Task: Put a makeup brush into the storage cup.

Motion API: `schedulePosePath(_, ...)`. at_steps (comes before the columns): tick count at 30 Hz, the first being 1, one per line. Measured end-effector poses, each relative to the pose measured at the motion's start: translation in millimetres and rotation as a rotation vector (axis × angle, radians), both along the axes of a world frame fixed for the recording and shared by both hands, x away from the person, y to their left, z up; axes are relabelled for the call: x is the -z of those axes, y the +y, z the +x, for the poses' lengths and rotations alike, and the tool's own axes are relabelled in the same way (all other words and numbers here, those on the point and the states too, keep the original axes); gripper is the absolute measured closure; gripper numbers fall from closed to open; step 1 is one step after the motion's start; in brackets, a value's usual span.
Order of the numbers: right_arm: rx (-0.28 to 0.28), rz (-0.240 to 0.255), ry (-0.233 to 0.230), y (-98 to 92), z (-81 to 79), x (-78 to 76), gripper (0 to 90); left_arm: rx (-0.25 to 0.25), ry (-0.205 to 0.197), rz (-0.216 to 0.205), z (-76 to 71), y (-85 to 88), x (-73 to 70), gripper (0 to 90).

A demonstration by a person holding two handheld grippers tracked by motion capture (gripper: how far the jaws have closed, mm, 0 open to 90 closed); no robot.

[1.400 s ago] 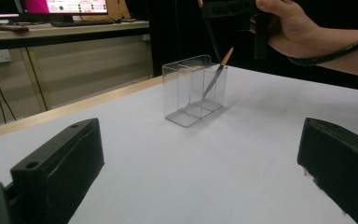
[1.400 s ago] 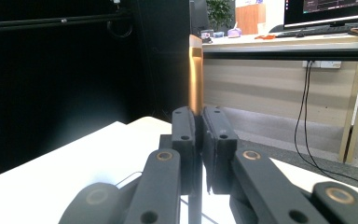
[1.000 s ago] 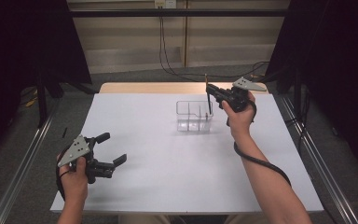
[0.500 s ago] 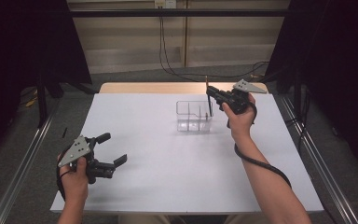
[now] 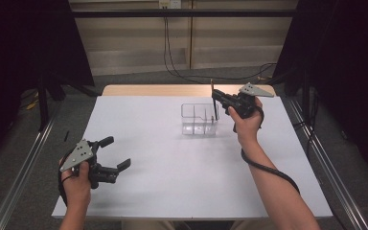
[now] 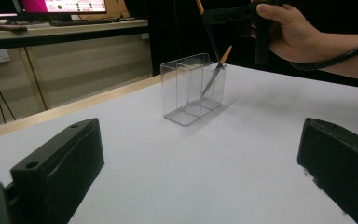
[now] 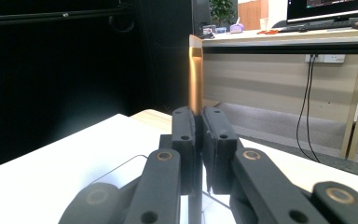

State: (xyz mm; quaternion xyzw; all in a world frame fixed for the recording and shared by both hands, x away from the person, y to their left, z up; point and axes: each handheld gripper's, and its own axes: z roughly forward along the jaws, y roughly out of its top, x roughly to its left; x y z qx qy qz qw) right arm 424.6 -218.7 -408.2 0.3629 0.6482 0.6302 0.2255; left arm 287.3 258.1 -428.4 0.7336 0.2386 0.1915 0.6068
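A clear plastic box (image 5: 199, 120) with compartments stands upright on the white table (image 5: 172, 191), a little right of centre. My right gripper (image 5: 215, 98) hovers over the box's right end, shut on a thin stick (image 5: 211, 86) held upright. In the right gripper view the stick (image 7: 196, 70) looks bronze and rises from between the closed pads of that gripper (image 7: 199, 116). The left gripper view shows the box (image 6: 191, 88) with a second dark, orange-tipped stick (image 6: 216, 70) leaning inside it. My left gripper (image 5: 120, 152) rests open at the near left with nothing between its fingers (image 6: 60, 158).
Metal rails (image 5: 24, 158) run along both sides of the table, and a wooden strip (image 5: 153, 90) borders its far edge. A black cable (image 5: 263, 167) trails from the right gripper along the forearm. Desks with monitors (image 7: 326, 9) stand beyond the table.
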Motion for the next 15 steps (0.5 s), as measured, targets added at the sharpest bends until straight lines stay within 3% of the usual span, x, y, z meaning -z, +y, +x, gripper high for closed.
schedulePosePath(15,-0.010,0.000,0.005,-1.3,-3.0,5.7,84.4,0.002,0.002,-0.003,0.0,-0.5,0.7,0.4)
